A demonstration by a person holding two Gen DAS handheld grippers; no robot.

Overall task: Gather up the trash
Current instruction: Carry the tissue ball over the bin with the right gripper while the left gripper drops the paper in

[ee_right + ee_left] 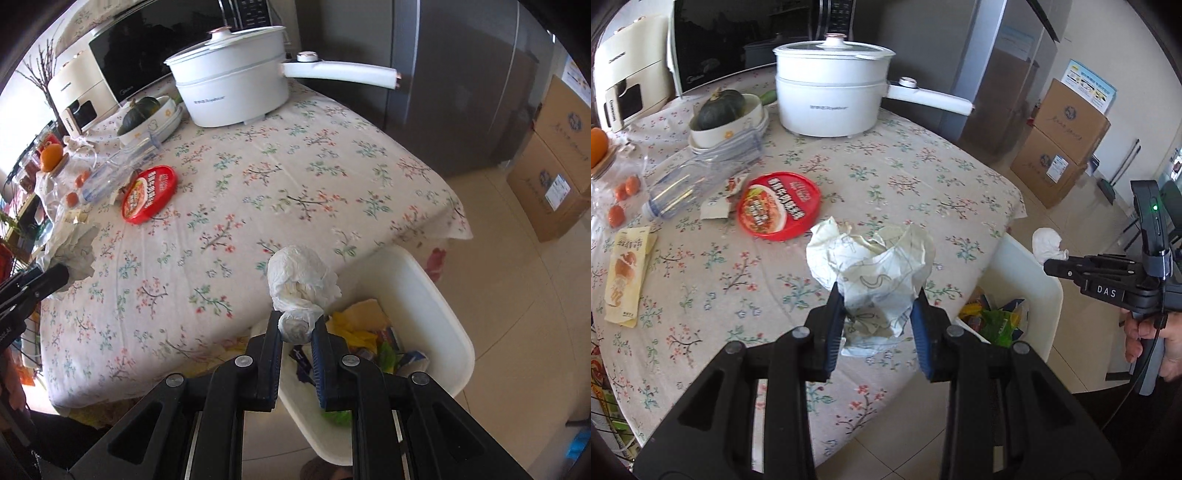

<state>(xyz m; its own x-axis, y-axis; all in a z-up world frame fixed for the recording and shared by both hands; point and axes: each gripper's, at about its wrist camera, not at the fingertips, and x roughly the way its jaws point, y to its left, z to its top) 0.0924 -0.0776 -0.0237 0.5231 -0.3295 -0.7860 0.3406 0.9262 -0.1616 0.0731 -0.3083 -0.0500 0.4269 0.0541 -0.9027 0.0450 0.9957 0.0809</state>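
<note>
My left gripper [878,295] is shut on a crumpled printed paper wrapper [871,266] and holds it above the table's near right corner; the wrapper also shows in the right wrist view [74,247]. My right gripper [297,325] is shut on a wad of white tissue [301,280] and holds it over the near rim of a white trash bin [436,295]. The bin [1023,269] stands on the floor beside the table and holds coloured wrappers [369,336]. On the table lie a red round lid [778,206], a clear plastic bottle [687,184], a torn sachet [720,203] and a yellow packet [626,273].
A floral-clothed table [886,177] carries a white electric pot [831,96], a bowl with a green squash [720,107], a bag of small oranges [620,192], a microwave [738,33]. A grey fridge [461,74] and stacked cardboard boxes [1060,147] stand behind.
</note>
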